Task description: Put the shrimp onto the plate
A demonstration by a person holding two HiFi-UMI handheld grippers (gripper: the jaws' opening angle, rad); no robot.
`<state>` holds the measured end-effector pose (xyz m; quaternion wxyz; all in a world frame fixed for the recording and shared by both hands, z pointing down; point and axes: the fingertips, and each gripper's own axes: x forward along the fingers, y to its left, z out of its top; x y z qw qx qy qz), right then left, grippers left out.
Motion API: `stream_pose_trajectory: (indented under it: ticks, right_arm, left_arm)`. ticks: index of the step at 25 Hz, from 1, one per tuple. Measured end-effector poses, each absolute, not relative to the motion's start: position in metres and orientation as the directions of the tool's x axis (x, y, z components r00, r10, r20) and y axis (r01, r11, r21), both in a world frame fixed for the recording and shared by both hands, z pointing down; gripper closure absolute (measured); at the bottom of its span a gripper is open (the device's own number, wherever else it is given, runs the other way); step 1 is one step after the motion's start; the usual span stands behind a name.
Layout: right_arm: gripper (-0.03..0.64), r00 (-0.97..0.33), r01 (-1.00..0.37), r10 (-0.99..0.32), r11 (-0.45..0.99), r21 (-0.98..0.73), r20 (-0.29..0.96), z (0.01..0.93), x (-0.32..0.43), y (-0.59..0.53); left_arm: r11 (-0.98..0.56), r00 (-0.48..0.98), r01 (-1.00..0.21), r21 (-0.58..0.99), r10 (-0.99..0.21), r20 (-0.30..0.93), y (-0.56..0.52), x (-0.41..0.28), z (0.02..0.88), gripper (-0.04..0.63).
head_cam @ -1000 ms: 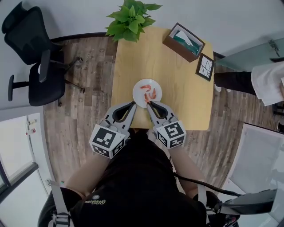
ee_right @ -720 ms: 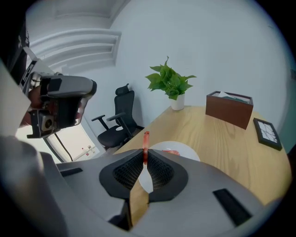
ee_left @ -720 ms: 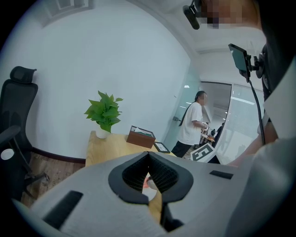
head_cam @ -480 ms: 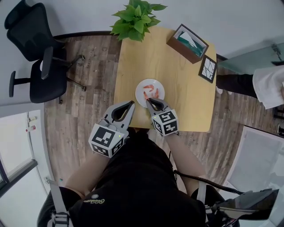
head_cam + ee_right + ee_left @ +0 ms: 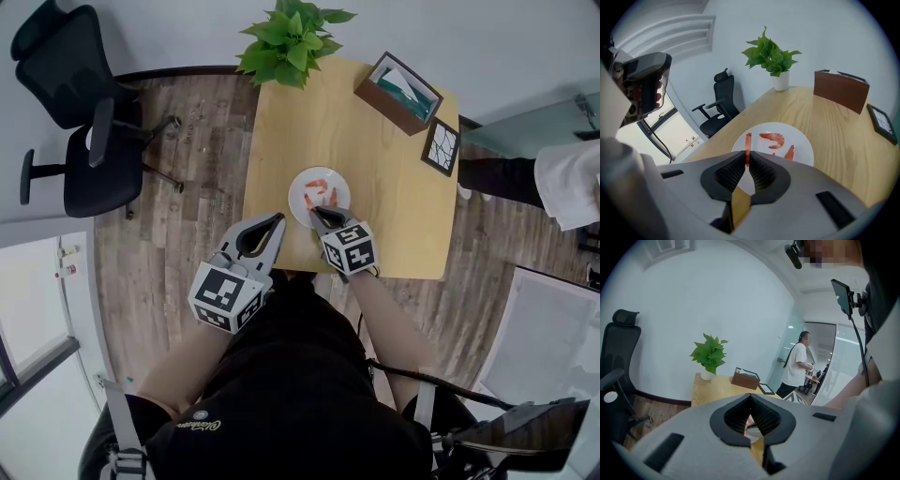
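A white plate (image 5: 298,187) sits near the front edge of the wooden table (image 5: 281,141). Two orange shrimps lie on it, one curled (image 5: 772,137) and one straight (image 5: 789,152). My right gripper (image 5: 747,157) is shut on a third shrimp (image 5: 748,143), which sticks up from its jaw tips over the plate's (image 5: 802,140) near rim. In the head view the right gripper (image 5: 317,214) reaches the plate's front edge. My left gripper (image 5: 279,219) hangs left of the plate at the table edge. Its jaws (image 5: 750,398) are shut with nothing between them.
A potted green plant (image 5: 292,39) stands at the table's back edge. A brown tissue box (image 5: 403,92) and a small picture frame (image 5: 436,145) are at the back right. A black office chair (image 5: 75,131) stands on the floor at left, and a person in white (image 5: 562,183) at right.
My right gripper has moved forward and a little left, bringing the shrimp over the plate's near rim. The left gripper has stayed in place.
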<state>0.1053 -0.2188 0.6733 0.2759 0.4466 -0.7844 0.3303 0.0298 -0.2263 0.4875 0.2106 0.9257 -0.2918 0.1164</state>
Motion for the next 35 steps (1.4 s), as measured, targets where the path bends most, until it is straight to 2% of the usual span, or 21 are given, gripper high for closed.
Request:
stream_pose_trajectory:
  ticks: [11, 18, 28, 35]
  right_arm:
    - [0.588, -0.487, -0.861, -0.452, 0.393, -0.322, 0.747, 0.680, 0.101, -0.220]
    - [0.586, -0.548, -0.835, -0.371, 0.305, -0.459, 0.750, 0.684, 0.106, -0.224]
    - [0.574, -0.482, -0.864, -0.353, 0.343, -0.368, 0.802, 0.691, 0.109, -0.225]
    - [0.540, -0.463, -0.872, -0.370, 0.355, -0.338, 0.805, 0.691, 0.112, -0.228]
  left_arm:
    - [-0.737, 0.802, -0.591, 0.328, -0.490, 0.343, -0.224, 0.026, 0.490, 0.595]
    - [-0.733, 0.798, -0.597, 0.326, -0.499, 0.338, -0.225, 0.021, 0.487, 0.595]
    - [-0.732, 0.797, -0.599, 0.325, -0.502, 0.337, -0.227, 0.019, 0.485, 0.594]
    - [-0.735, 0.799, -0.595, 0.325, -0.498, 0.336, -0.228, 0.022, 0.486, 0.595]
